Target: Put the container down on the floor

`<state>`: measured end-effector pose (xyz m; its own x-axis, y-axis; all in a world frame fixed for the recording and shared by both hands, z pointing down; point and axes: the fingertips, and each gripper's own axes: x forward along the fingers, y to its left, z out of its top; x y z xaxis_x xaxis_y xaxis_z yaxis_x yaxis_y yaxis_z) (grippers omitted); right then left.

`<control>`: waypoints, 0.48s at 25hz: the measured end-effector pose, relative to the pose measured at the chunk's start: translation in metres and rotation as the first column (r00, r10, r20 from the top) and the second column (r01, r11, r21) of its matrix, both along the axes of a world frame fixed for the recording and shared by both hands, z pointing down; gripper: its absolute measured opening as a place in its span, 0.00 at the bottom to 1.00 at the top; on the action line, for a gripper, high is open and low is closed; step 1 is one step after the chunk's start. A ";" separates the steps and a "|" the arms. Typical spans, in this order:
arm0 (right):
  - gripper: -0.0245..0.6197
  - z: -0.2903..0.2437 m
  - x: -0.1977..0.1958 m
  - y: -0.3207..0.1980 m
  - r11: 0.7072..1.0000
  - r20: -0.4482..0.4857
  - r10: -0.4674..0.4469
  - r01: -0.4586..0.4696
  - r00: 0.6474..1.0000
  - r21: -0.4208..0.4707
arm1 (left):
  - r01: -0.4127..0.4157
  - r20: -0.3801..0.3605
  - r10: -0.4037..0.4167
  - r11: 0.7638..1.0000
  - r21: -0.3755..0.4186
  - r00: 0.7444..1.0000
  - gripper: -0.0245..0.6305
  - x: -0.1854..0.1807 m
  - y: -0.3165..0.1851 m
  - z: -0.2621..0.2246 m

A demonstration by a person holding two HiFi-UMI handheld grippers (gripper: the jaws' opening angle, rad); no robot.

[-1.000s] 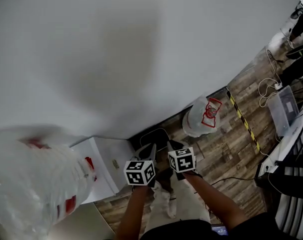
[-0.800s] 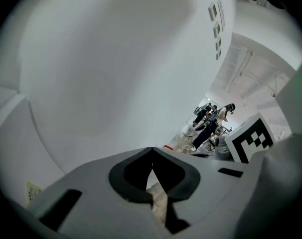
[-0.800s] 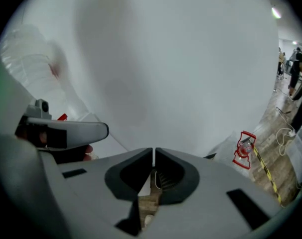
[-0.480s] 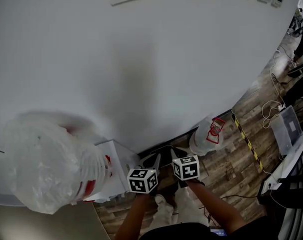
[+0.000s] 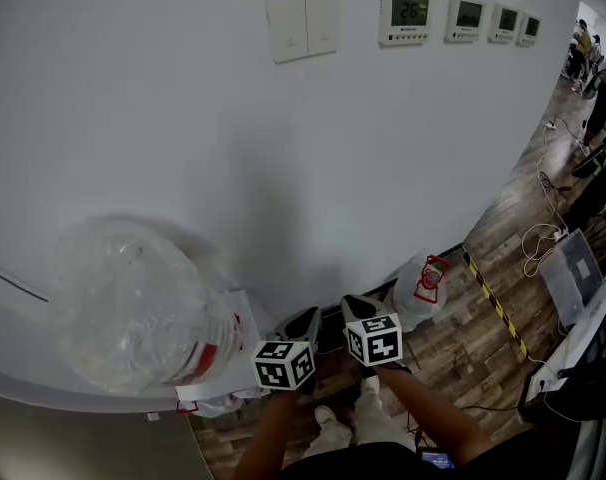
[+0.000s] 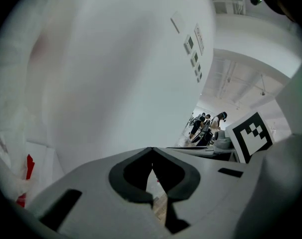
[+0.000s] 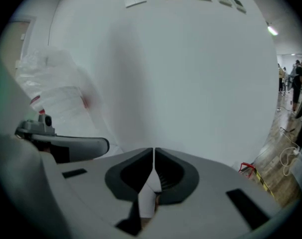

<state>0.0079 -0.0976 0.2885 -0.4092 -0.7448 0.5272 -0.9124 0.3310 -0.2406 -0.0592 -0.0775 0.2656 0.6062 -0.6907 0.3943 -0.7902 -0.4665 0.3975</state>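
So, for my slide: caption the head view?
Left claw and right claw, both shut, before white wall beside crumpled clear plastic bag.

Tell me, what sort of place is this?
Probably an office or lab workspace. A row of wall thermostats hangs beside a light switch panel, yellow-black hazard tape runs across the wood-plank floor, and loose cables trail over it at the right.
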 end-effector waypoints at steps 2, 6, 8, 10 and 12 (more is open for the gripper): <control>0.10 -0.018 -0.005 0.002 0.999 0.008 0.002 -0.002 1.000 0.034 | 0.000 -0.021 0.001 1.000 0.023 1.000 0.06 -0.001 0.003 -0.017; 0.10 -0.051 -0.015 0.006 0.995 0.026 0.002 -0.005 1.000 0.098 | -0.010 -0.032 0.013 0.996 0.091 0.999 0.06 -0.005 0.011 -0.048; 0.10 -0.063 -0.021 0.010 0.992 0.034 0.002 -0.006 0.999 0.124 | -0.011 -0.032 0.015 0.994 0.112 0.999 0.06 -0.011 0.015 -0.059; 0.09 -0.072 -0.026 0.016 0.990 0.038 0.001 -0.007 0.999 0.140 | -0.010 -0.036 0.015 0.992 0.124 0.999 0.06 -0.016 0.020 -0.067; 0.09 -0.077 -0.029 0.022 0.989 0.035 -0.001 -0.004 0.999 0.151 | -0.006 -0.037 0.012 0.991 0.137 0.999 0.06 -0.021 0.026 -0.074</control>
